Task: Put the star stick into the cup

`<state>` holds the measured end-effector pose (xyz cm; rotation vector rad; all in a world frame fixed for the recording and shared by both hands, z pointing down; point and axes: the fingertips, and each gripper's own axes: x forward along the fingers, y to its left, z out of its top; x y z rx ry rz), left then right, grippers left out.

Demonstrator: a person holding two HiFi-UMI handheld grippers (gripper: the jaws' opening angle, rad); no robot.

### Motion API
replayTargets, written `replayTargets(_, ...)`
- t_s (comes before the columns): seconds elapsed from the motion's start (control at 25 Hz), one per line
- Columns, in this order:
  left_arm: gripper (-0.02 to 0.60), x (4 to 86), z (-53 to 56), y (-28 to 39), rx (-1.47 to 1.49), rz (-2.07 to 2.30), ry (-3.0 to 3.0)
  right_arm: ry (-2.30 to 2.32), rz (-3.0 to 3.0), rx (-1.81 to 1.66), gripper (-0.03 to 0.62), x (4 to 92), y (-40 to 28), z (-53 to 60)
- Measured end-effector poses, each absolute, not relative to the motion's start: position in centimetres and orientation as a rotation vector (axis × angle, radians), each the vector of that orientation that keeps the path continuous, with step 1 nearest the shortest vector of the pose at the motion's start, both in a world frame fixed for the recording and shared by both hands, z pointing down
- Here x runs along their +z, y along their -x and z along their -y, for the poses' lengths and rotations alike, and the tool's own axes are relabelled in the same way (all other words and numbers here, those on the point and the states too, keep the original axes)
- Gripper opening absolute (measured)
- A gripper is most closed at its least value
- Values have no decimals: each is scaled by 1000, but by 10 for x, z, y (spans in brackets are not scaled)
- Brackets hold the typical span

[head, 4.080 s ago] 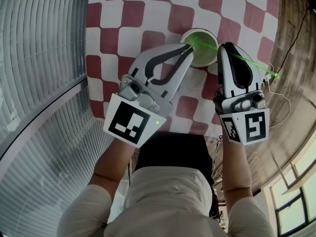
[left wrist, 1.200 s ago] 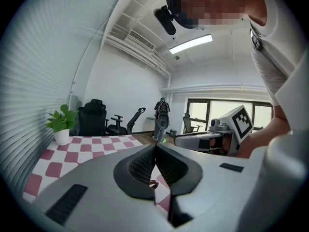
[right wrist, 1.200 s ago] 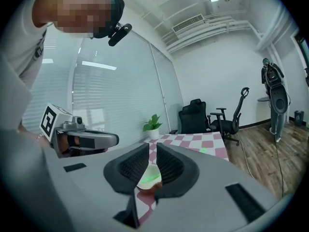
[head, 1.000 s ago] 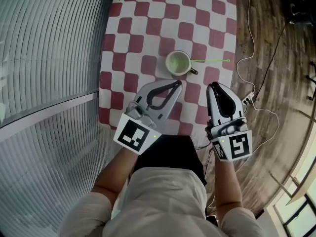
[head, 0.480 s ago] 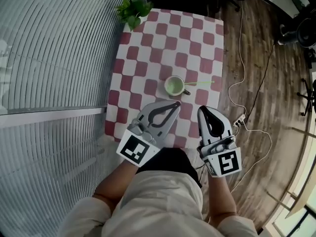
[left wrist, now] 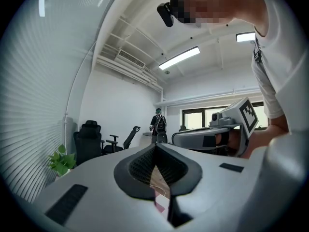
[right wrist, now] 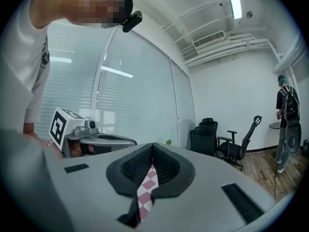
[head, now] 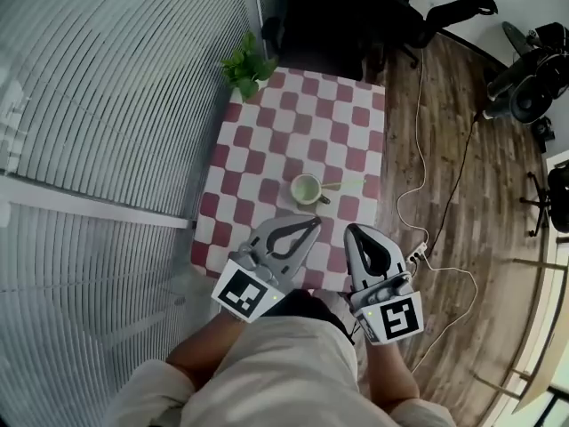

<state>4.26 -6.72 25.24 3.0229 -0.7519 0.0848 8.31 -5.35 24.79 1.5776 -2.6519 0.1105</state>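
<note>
Both grippers shut tight, nothing in them
Star stick [head: 345, 184] lies left-right, far of both, one end at the cup [head: 307, 189]; right gripper [head: 352, 230] sits nearer than left gripper [head: 314, 223].

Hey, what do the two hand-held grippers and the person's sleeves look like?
The left hand-held gripper and right hand-held gripper are light grey shells with black ribbed pads lining tapered jaws. Each carries a white cube with black square markers. The sleeves are short and pale beige.

Head view: high overhead, facing steeply down, far above the checkered table [head: 293, 149]. Gripper views: low, near jaw level, facing outward across the room. Shared: office chairs [left wrist: 88, 140], table slivers.
</note>
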Motion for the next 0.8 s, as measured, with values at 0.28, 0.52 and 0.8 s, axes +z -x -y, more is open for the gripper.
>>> replayTargets(0.28,32,218,43,-37,-23,749,-3009,-1540,2677,84,31,219,-71,32)
replayTargets(0.52,32,200,26,-30,-24,767,-3018,-1510,2697,58,31,200,-59,17)
replayTargets(0.8,32,188,11,-19,-54,762,-3033,-1517,2702,6,31,185,-50,4)
